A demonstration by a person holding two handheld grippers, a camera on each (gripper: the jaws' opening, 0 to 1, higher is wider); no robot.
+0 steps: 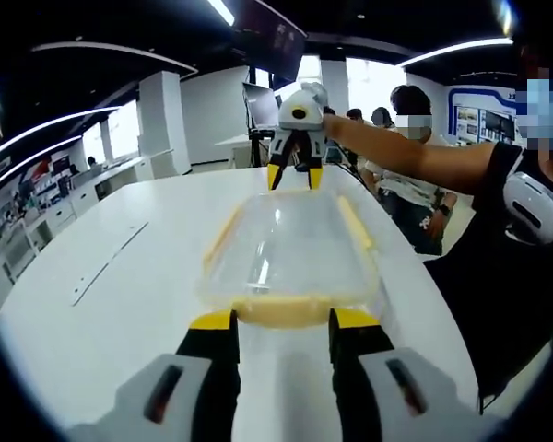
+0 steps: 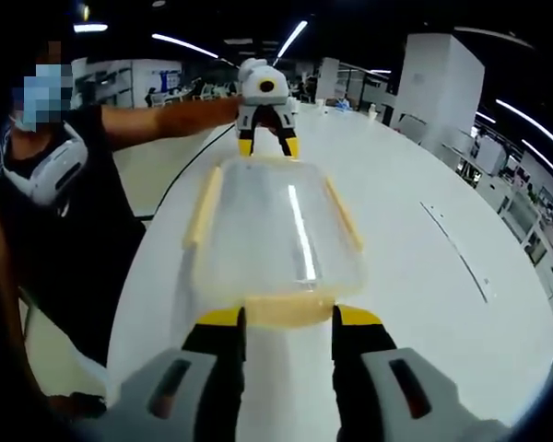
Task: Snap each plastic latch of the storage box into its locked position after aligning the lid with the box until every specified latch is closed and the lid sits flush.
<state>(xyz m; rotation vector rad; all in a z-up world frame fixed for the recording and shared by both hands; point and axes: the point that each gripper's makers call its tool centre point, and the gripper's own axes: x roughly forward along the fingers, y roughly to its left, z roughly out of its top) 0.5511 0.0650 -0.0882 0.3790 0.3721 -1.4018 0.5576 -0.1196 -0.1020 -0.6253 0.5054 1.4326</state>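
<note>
Left gripper (image 1: pixel 281 319), right gripper (image 2: pixel 288 317) at opposite ends of storage box (image 1: pixel 290 244).

Each view looks close along its own tool from opposite ends of the storage box (image 1: pixel 290 253) (image 2: pixel 276 235), facing the other.

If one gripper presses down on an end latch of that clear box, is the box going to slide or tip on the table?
The box looks clear and empty, so probably light. On the smooth white table it may well slide if pushed sideways. It is low and wide, so tipping seems unlikely. The left gripper and right gripper sit at opposite end latches, which should steady it.
</note>
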